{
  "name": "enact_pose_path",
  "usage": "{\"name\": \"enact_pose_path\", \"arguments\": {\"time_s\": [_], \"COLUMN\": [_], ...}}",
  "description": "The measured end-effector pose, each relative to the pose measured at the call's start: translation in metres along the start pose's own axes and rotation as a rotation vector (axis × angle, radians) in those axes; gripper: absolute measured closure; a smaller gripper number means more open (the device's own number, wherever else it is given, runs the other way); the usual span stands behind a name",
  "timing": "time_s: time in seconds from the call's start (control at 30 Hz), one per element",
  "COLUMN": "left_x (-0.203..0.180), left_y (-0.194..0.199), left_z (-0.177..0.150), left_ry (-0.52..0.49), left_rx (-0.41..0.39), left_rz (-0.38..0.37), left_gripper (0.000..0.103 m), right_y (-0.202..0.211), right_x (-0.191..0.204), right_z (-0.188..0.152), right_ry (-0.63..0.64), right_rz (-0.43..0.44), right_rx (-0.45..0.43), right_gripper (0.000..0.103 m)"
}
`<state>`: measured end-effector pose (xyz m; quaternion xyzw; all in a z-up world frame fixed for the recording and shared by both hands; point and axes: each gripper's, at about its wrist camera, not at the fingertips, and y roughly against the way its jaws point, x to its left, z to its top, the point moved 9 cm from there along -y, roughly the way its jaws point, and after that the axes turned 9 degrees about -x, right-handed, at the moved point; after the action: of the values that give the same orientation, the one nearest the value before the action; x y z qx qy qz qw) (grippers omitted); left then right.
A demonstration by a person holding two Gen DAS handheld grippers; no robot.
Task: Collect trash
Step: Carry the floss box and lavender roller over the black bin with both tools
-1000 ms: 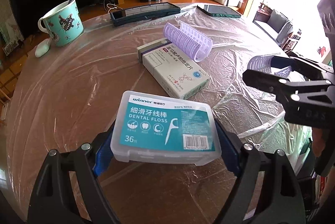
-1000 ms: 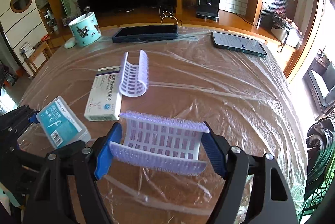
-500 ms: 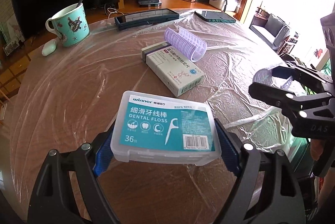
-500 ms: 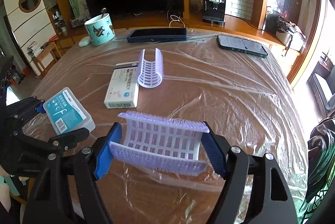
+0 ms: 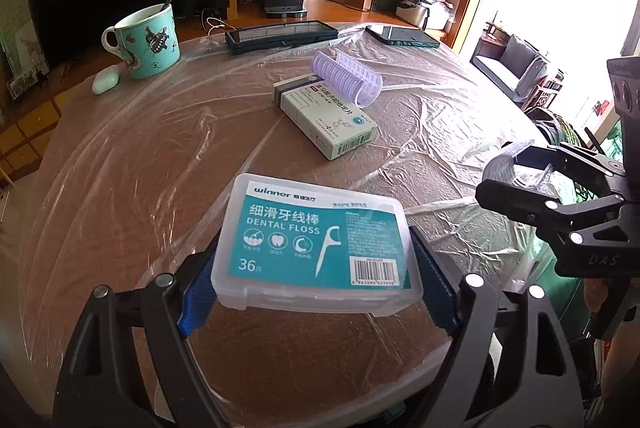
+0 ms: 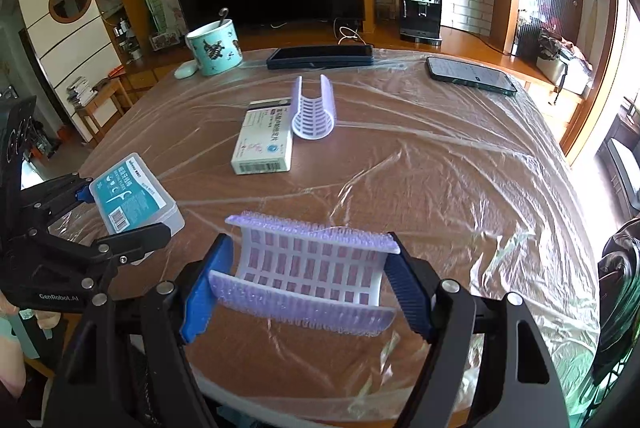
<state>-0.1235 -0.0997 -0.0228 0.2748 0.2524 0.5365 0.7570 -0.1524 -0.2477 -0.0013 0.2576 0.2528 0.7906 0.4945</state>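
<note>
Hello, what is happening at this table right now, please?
A person is clearing a plastic-covered table with two handheld grippers. The left gripper is shut on a dental floss box, and the right gripper is shut on a purple hair roller; both are held above the table. A medicine box and a second roller lie there uncollected.

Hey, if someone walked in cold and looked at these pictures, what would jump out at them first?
Most striking is the left claw clamped on a clear dental floss box with a teal label, held above the near edge of the plastic-wrapped table. Beside it, the right claw grips a lilac hair roller half. Mid-table, a matching roller half leans on a white medicine box.
</note>
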Motion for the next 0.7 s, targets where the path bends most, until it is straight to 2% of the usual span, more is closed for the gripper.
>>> {"name": "enact_pose_path", "arguments": {"time_s": [0.7], "left_x": [-0.013], "left_y": [0.054], "left_z": [-0.031], "left_ry": [0.000], "left_rx": [-0.033], "left_rz": [-0.027], "left_gripper": [0.018], "right_y": [0.045], "right_x": [0.027], "right_z": [-0.035], "right_ry": [0.033], "right_rz": [0.063], "right_rx": [-0.011], "right_gripper": [0.028]}}
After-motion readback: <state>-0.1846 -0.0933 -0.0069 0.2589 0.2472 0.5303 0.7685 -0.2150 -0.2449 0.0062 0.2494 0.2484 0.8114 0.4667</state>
